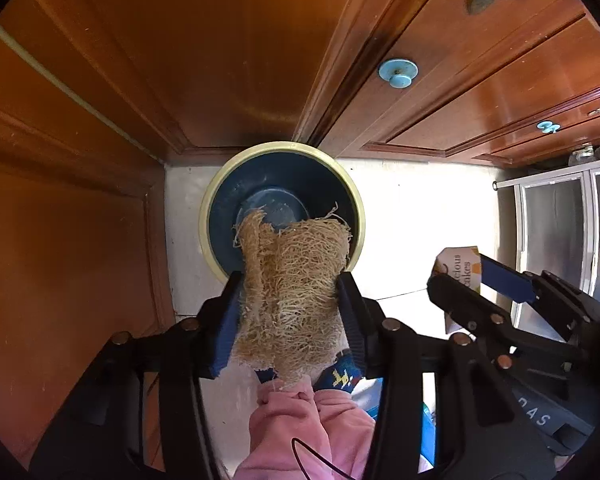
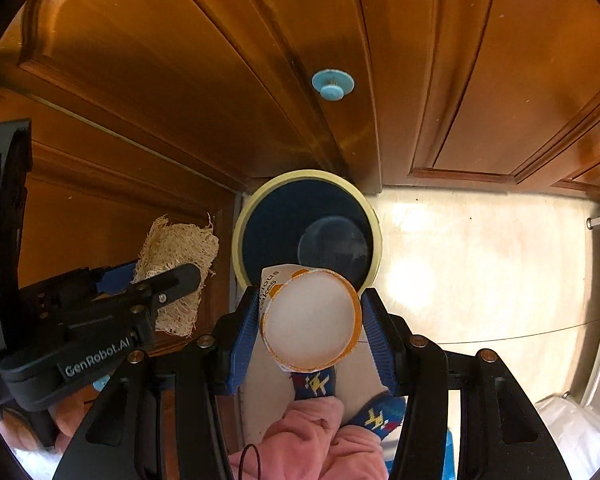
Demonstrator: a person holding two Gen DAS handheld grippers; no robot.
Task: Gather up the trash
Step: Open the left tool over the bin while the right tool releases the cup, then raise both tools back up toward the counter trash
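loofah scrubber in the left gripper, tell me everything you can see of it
The loofah scrubber is a flattened, tan-beige pad of coarse, tangled plant fibre, with frayed, torn edges. The left gripper is shut on its middle, blue pads pressing both sides. It hangs over the near rim of the blue bin, touching nothing else.

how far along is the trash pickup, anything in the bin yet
Done: two pieces are picked up. The left tool grips a loofah scrap; the right tool grips a paper cup. In hand: both hang over the blue bin on the floor. Left: dropping them in; the bin's bottom looks bare.
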